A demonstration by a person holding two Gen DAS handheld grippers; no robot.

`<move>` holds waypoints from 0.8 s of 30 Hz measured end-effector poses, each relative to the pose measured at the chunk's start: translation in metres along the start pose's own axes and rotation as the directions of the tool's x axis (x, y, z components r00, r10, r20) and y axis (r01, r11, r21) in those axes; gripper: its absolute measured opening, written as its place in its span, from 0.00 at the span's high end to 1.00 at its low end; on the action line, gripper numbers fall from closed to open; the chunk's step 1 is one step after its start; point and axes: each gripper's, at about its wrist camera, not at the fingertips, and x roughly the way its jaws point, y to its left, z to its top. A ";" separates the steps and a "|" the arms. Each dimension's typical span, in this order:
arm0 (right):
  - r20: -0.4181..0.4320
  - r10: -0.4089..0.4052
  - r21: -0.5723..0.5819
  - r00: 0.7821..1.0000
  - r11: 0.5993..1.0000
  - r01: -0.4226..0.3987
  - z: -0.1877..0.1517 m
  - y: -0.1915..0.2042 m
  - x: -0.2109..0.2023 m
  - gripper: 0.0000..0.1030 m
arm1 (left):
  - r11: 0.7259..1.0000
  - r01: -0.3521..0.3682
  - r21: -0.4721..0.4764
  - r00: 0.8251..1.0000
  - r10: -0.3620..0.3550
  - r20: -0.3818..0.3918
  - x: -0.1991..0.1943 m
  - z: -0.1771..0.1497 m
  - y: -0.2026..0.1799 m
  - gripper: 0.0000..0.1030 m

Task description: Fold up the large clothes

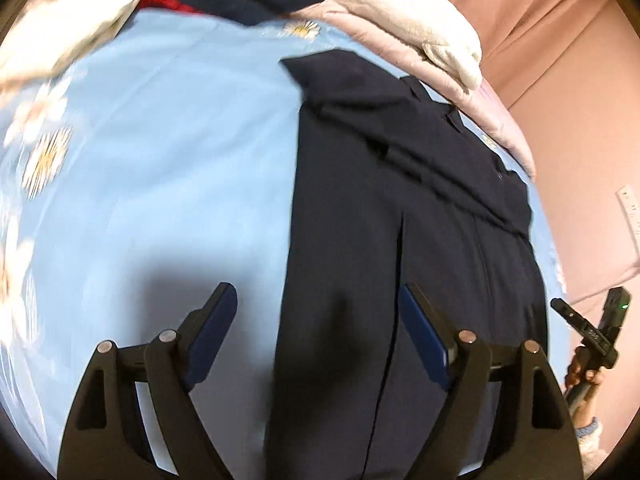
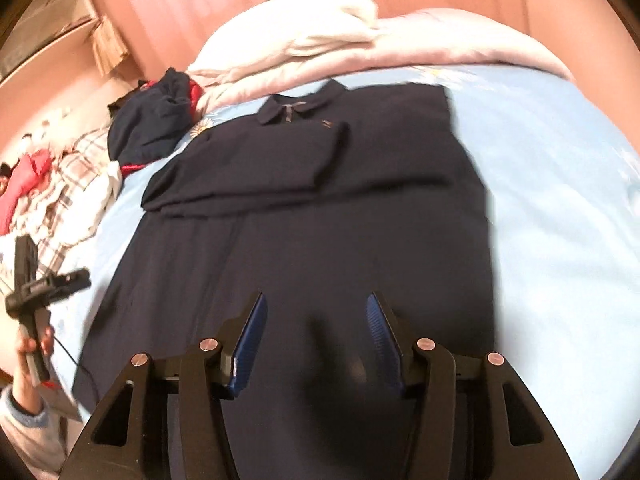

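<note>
- A navy shirt (image 2: pixel 304 208) lies flat on the bed (image 2: pixel 560 208), collar at its far end, both sleeves apparently folded in.
- The left gripper (image 1: pixel 316 320) and right gripper (image 2: pixel 316 328) hover over its hem, jaws open and empty.
- Likely remaining: folding hem toward collar.

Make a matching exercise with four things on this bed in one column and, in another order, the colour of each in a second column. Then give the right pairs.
Things:
1. polo shirt laid flat on the bed
2. bed sheet
3. plaid cloth at the bed's edge
4. quilt bunched behind the shirt's collar

Colours:
A. pale pink
B. white with brown checks
C. dark navy
D. light blue with daisies

Pairs: 1-C, 2-D, 3-B, 4-A
</note>
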 end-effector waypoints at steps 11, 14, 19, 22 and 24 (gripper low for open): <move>-0.021 0.004 0.195 1.000 0.981 0.000 -0.074 -0.060 -0.065 0.38 | 0.985 0.132 -0.107 0.987 -0.141 -0.080 -0.040 -0.109 0.026 0.17; -0.036 0.040 0.252 0.999 0.967 -0.030 -0.088 -0.074 -0.064 0.37 | 0.977 0.168 -0.132 0.983 -0.177 -0.058 -0.039 -0.111 0.025 0.15; -0.056 0.087 0.330 0.995 0.942 -0.064 -0.102 -0.084 -0.044 0.37 | 0.963 0.237 -0.132 0.967 -0.246 -0.059 -0.027 -0.104 0.010 0.15; -0.044 0.102 0.318 0.994 0.945 -0.082 -0.103 -0.077 -0.038 0.37 | 0.964 0.241 -0.114 0.965 -0.250 -0.079 -0.021 -0.103 0.006 0.15; -0.046 0.118 0.317 0.992 0.943 -0.097 -0.101 -0.075 -0.036 0.36 | 0.961 0.255 -0.108 0.960 -0.265 -0.093 -0.014 -0.099 0.001 0.15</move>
